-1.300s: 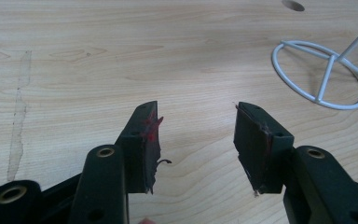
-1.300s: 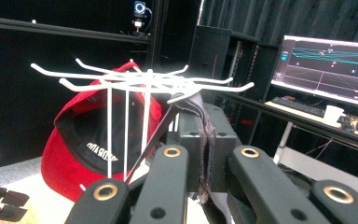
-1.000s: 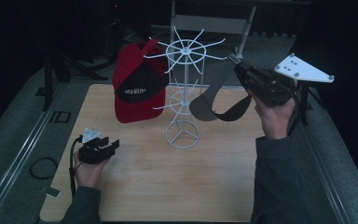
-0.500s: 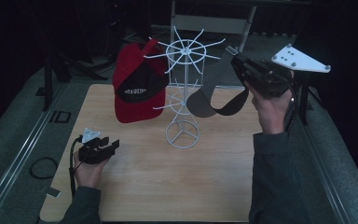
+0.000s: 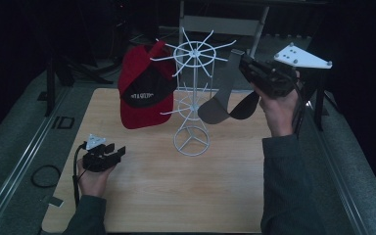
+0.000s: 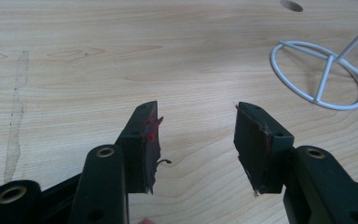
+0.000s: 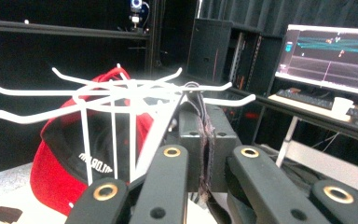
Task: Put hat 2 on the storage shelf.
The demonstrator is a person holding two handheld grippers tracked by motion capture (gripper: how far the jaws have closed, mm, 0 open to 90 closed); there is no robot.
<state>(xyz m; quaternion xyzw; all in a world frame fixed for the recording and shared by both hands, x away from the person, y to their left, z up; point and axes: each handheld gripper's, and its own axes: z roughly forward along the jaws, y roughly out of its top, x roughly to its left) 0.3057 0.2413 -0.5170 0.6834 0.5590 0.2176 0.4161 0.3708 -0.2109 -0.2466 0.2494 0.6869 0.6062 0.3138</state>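
Grey cap (image 5: 225, 105) hangs in the air at the right side of the white wire hat stand (image 5: 192, 93), pinched by its fabric in the right gripper (image 5: 242, 63), whose jaws are pressed tight together on it. In the right gripper view the frayed grey fabric (image 7: 204, 140) sits squeezed between the two black jaws, close to a tip of one of the stand's upper hooks; whether it touches that hook is hard to say. A red and black cap (image 5: 142, 93) hangs on the stand's left side. The left gripper (image 5: 111, 152) rests low over the wooden table (image 5: 176, 196), well apart from the stand's ring base (image 6: 319, 74), its jaws parted with nothing between them.
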